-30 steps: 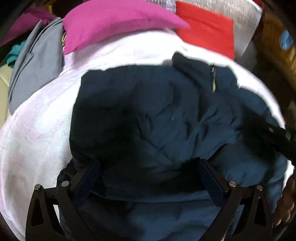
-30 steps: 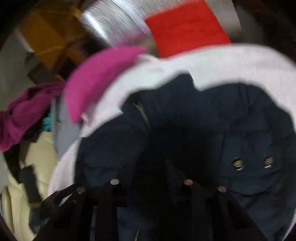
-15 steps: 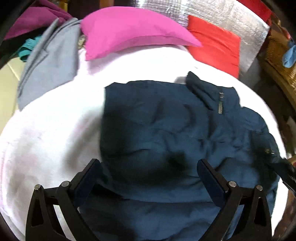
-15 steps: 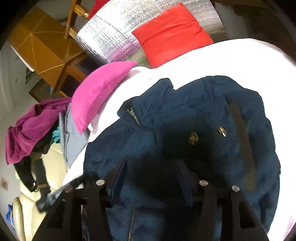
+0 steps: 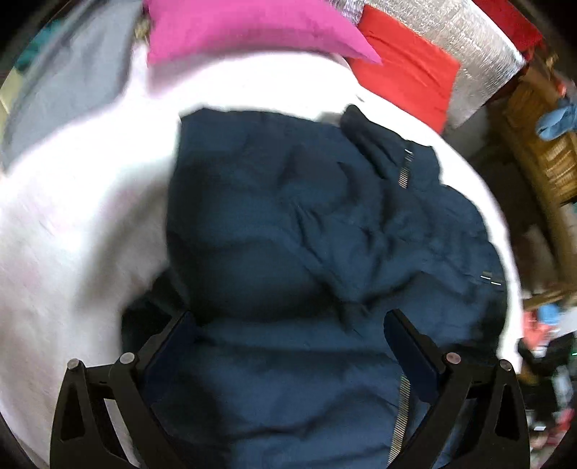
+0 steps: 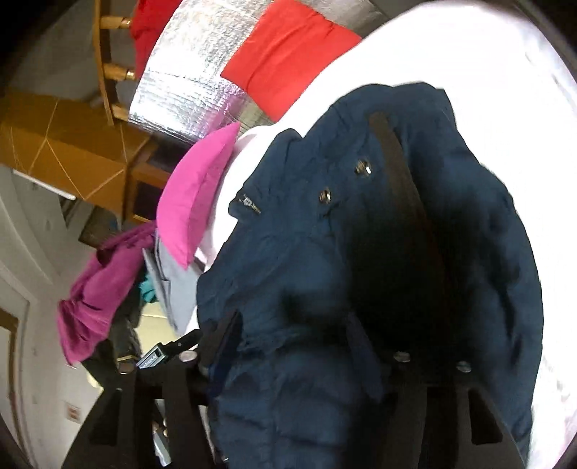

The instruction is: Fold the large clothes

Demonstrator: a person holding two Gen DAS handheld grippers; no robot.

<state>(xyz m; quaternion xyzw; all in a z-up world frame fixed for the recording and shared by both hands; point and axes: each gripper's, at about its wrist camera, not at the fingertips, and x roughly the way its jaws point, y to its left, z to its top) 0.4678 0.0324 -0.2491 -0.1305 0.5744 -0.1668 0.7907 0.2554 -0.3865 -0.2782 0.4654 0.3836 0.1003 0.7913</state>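
A navy padded jacket (image 5: 288, 216) lies crumpled on the white bed sheet (image 5: 72, 234), collar and zip toward the upper right. My left gripper (image 5: 290, 335) hovers over the jacket's lower part, wide open, with fabric below the fingers but none pinched. In the right wrist view the same jacket (image 6: 324, 252) shows two metal snaps and a dark strap. My right gripper (image 6: 292, 335) is over its near edge with the jaws opening. Jacket fabric lies loosely between the fingers, and the pads do not press on it.
A magenta pillow (image 5: 252, 29), a red pillow (image 5: 407, 72) and a silver foil panel (image 5: 479, 65) line the bed's far side. A grey garment (image 5: 72, 79) lies at the left. A magenta garment (image 6: 97, 288) hangs beside the bed, near wooden furniture (image 6: 65, 155).
The right gripper's jaws have spread apart and it has drawn back and rolled, so more of the jacket shows. The left gripper shifted a little over the jacket and stays open.
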